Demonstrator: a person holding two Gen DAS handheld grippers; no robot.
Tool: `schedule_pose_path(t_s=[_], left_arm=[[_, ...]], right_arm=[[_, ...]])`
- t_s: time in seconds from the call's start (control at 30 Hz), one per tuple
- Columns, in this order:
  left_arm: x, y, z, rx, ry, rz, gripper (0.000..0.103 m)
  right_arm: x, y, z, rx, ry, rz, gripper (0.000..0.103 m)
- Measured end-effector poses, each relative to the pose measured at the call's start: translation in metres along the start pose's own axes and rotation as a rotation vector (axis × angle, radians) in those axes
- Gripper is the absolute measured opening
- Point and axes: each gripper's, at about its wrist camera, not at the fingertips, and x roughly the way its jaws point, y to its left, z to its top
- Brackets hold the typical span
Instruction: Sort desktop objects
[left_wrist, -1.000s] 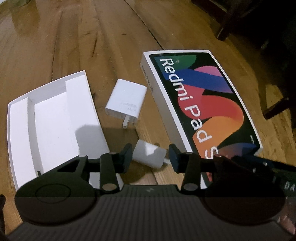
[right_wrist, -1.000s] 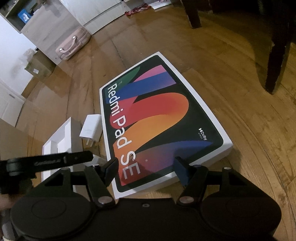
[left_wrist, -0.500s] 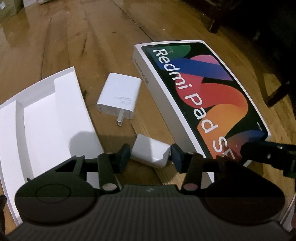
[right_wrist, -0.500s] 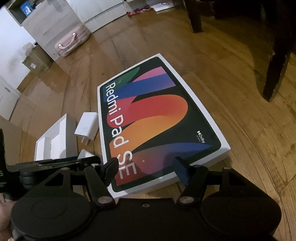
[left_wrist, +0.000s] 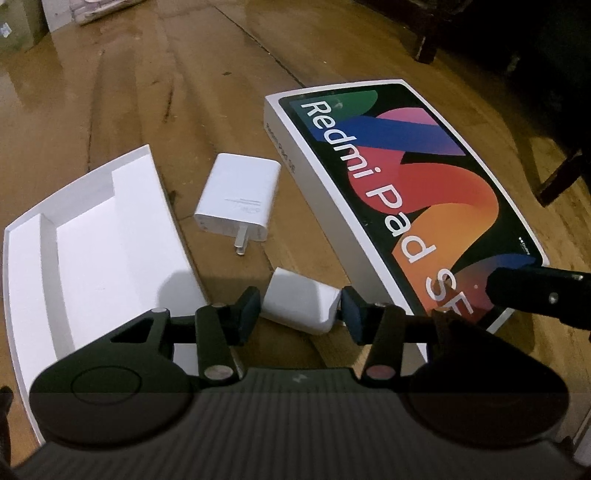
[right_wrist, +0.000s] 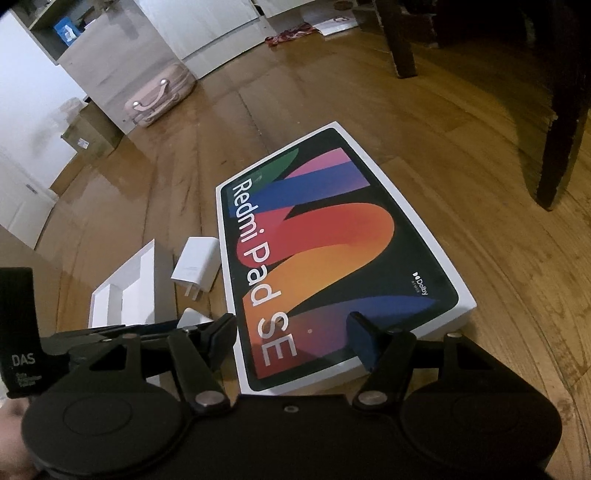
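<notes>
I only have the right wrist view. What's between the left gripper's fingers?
Observer: A small white wrapped bundle lies between the pads of the left gripper; whether they squeeze it is unclear.
Operator: Anything in the tray?
Observer: The white tray holds nothing in its visible compartments.
Operator: Any print on the box's side?
Observer: Yes, the Redmi Pad SE box has small lettering on the wall facing the white charger.

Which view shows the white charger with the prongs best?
The left wrist view: the charger lies in full view on the floor between the white tray and the Redmi Pad SE box, prongs and printing visible. The right wrist view shows it smaller and farther off, at the box's left edge.
</notes>
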Motion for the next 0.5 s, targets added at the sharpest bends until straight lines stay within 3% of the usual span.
schedule_pose_path(t_s=[0.2,0.37,0.5], left_arm=[[-0.007,-0.003,-0.003,0.001,0.001,-0.016,0.046],[-0.02,-0.003,-0.004,-0.016,-0.008,-0.015,0.036],[-0.027,0.0,-0.002,-0.03,-0.021,-0.023,0.036]], right_arm=[[-0.001,-0.005,0.0,0.018,0.0,0.01,0.071],[-0.002,-0.005,0.0,0.026,-0.012,0.023,0.071],[-0.003,0.0,0.0,0.033,-0.006,0.052,0.071]])
